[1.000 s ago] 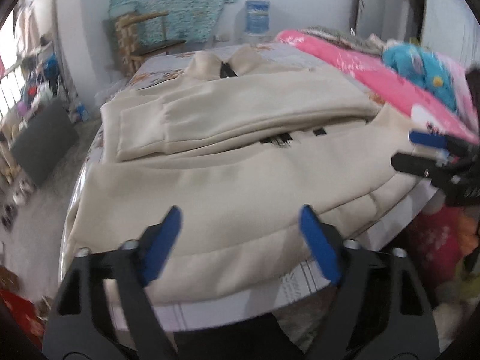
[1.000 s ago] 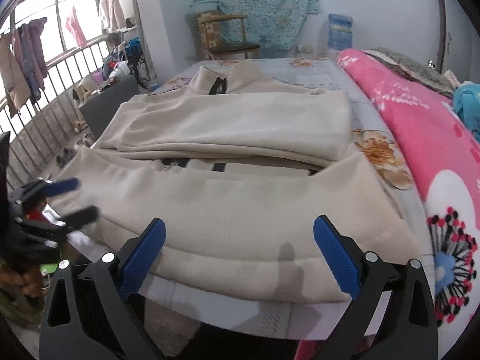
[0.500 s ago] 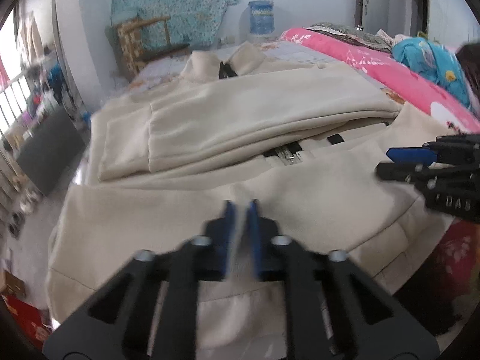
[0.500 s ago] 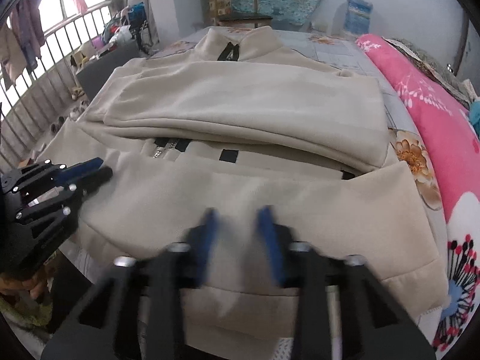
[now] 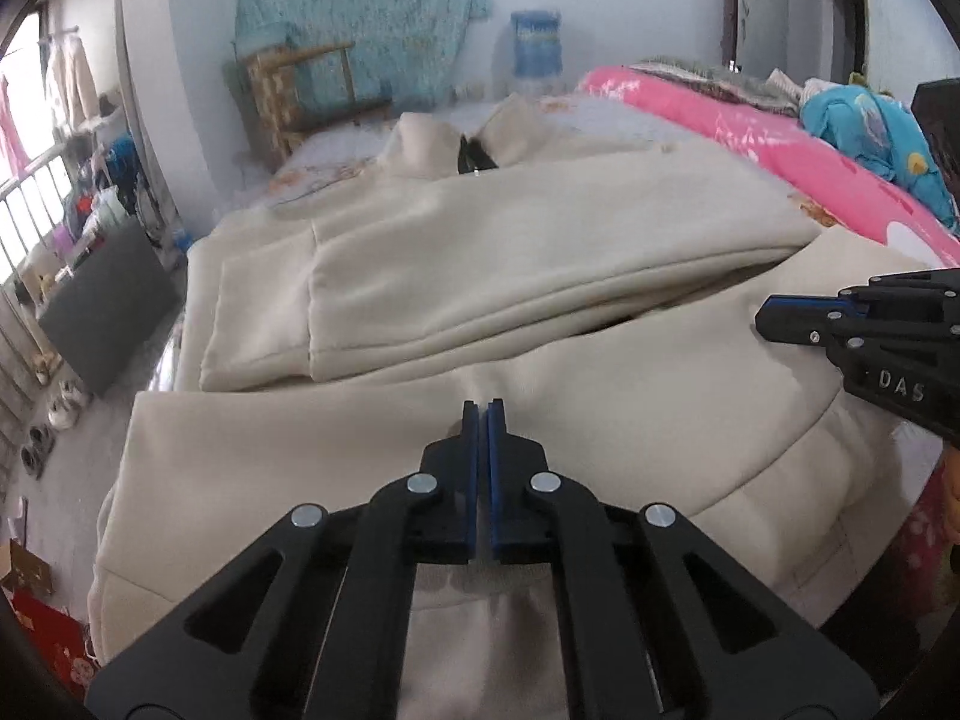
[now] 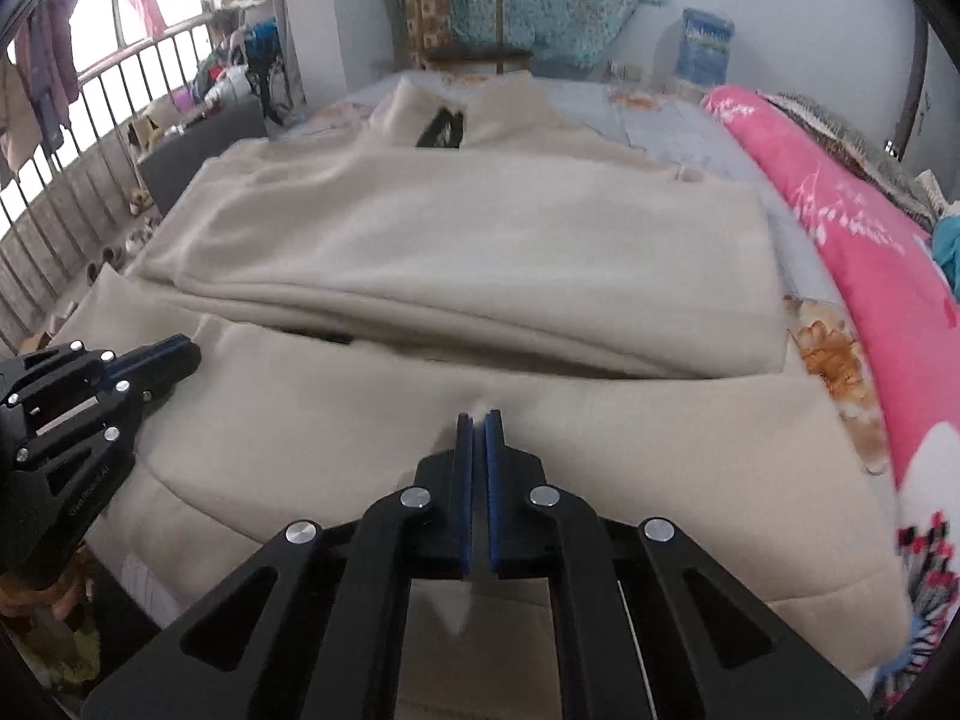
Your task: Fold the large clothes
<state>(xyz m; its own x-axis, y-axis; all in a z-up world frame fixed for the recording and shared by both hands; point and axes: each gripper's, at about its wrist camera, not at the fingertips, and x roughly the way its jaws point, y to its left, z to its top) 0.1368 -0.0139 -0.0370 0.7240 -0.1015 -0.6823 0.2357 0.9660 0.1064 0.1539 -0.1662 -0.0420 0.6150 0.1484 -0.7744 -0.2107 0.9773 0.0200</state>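
A large cream jacket (image 5: pixel 540 252) lies on the bed with both sleeves folded across its chest, collar at the far end; it also shows in the right wrist view (image 6: pixel 480 240). My left gripper (image 5: pixel 483 414) is shut on a pinch of the jacket's lower part, near the hem on the left side. My right gripper (image 6: pixel 478 426) is shut on a pinch of the same lower part, further right. Each gripper shows side-on in the other's view: the right one (image 5: pixel 774 315), the left one (image 6: pixel 180 354).
A pink floral quilt (image 6: pixel 852 222) runs along the bed's right side, with a blue garment (image 5: pixel 864 126) on it. A wooden chair (image 5: pixel 306 96) and a water bottle (image 5: pixel 537 51) stand beyond the bed. A railing (image 6: pixel 72 150) and dark board (image 5: pixel 102 306) are left.
Both grippers were open above the hem a second ago. They moved down and forward onto the lower part of the jacket and closed on its fabric.
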